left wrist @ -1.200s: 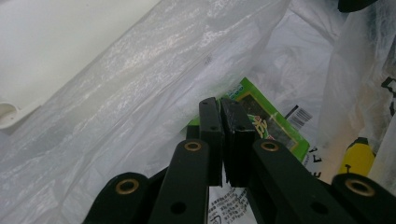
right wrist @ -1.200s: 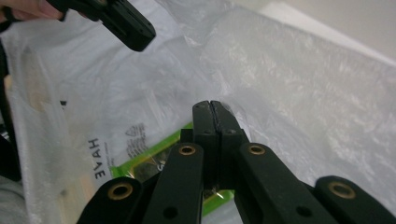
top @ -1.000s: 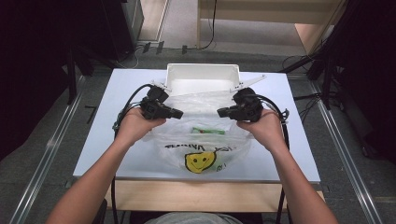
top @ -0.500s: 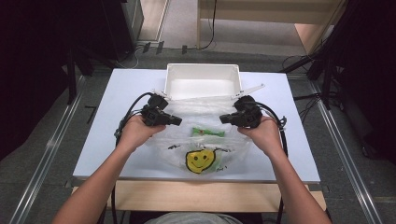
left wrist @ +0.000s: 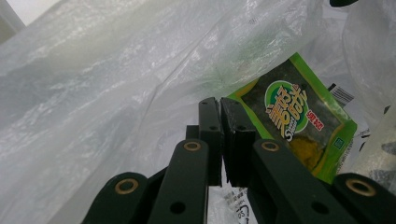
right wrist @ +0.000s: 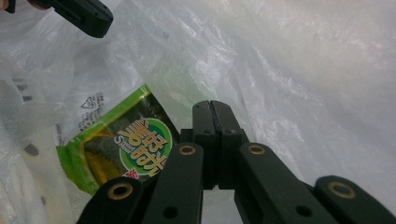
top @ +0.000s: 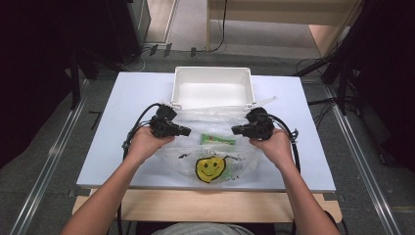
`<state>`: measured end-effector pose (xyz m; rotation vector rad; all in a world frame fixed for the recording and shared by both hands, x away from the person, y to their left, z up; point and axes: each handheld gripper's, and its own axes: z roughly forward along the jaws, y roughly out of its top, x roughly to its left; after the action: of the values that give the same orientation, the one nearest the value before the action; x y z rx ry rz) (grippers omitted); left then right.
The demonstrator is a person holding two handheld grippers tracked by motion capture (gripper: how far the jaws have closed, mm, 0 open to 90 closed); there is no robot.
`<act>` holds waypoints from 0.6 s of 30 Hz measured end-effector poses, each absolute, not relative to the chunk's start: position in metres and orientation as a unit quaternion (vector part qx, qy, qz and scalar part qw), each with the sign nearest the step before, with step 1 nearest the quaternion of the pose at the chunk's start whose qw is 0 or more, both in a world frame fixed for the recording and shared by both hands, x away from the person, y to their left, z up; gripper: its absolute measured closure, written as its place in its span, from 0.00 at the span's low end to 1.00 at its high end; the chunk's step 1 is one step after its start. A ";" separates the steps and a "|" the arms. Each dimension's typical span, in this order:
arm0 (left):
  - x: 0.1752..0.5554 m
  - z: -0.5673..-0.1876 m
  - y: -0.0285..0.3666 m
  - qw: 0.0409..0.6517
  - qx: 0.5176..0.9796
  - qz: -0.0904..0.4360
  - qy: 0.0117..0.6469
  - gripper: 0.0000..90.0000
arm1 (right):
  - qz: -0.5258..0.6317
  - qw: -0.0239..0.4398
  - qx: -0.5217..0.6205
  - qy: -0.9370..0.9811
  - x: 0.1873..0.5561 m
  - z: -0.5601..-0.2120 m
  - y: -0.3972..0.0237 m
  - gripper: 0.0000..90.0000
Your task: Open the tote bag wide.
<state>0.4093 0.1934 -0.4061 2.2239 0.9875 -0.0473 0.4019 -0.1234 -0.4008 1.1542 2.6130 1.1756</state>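
Left gripper (top: pixel 186 131): sitting left of centre in the high view, jaws pressed together and pinching the left edge of the clear plastic bag (top: pixel 215 147); in the left gripper view the black pads (left wrist: pixel 219 135) are meeting with thin film caught between them.
Right gripper (top: pixel 236 130): sitting right of centre in the high view, jaws pressed together on the bag's right edge; in the right gripper view the two pads (right wrist: pixel 211 126) are touching, plastic lying all around them.
Hands: the left hand (top: pixel 144 144) and the right hand (top: pixel 274 146) are coming in from the bottom of the frame, each wrapping a gripper, with the bag stretching between them.
Plastic bag: lying on the white table (top: pixel 122 93) in the middle of the frame, its yellow smiley face (top: pixel 211 169) showing at the lower centre, its far edge lying by the near wall of the tray.
Green packet (top: pixel 218 139): lying inside the bag, between the two grippers, just above the smiley; in the left gripper view it is showing at the right (left wrist: pixel 299 126), in the right gripper view at the lower left (right wrist: pixel 121 149).
White tray (top: pixel 213 73): sitting at the upper centre of the table, beyond the bag.
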 end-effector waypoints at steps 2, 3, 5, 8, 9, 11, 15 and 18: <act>0.409 -0.409 0.193 0.347 0.858 -0.018 0.380 0.98 | 0.382 0.026 0.377 0.843 0.401 -0.404 -0.124 1.00; 0.409 -0.410 0.193 0.349 0.857 -0.017 0.378 0.98 | 0.383 0.028 0.376 0.843 0.401 -0.406 -0.124 1.00; 0.408 -0.413 0.193 0.352 0.857 -0.019 0.377 0.98 | 0.384 0.028 0.377 0.842 0.401 -0.409 -0.125 1.00; 0.407 -0.420 0.191 0.349 0.858 -0.021 0.376 0.98 | 0.387 0.029 0.379 0.840 0.400 -0.414 -0.125 1.00; 0.407 -0.422 0.191 0.348 0.858 -0.021 0.377 0.98 | 0.386 0.029 0.380 0.840 0.400 -0.416 -0.126 1.00; 0.408 -0.426 0.191 0.347 0.858 -0.023 0.379 0.98 | 0.384 0.030 0.382 0.840 0.400 -0.419 -0.125 1.00; 0.410 -0.432 0.190 0.343 0.859 -0.020 0.380 0.98 | 0.380 0.034 0.383 0.841 0.400 -0.427 -0.125 1.00; 0.412 -0.436 0.189 0.339 0.859 -0.017 0.383 0.98 | 0.370 0.038 0.384 0.845 0.402 -0.433 -0.124 1.00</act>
<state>0.4118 0.1888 -0.4355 2.2373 0.9966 -0.0431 0.4019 -0.1242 -0.4327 1.1765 2.5925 1.1343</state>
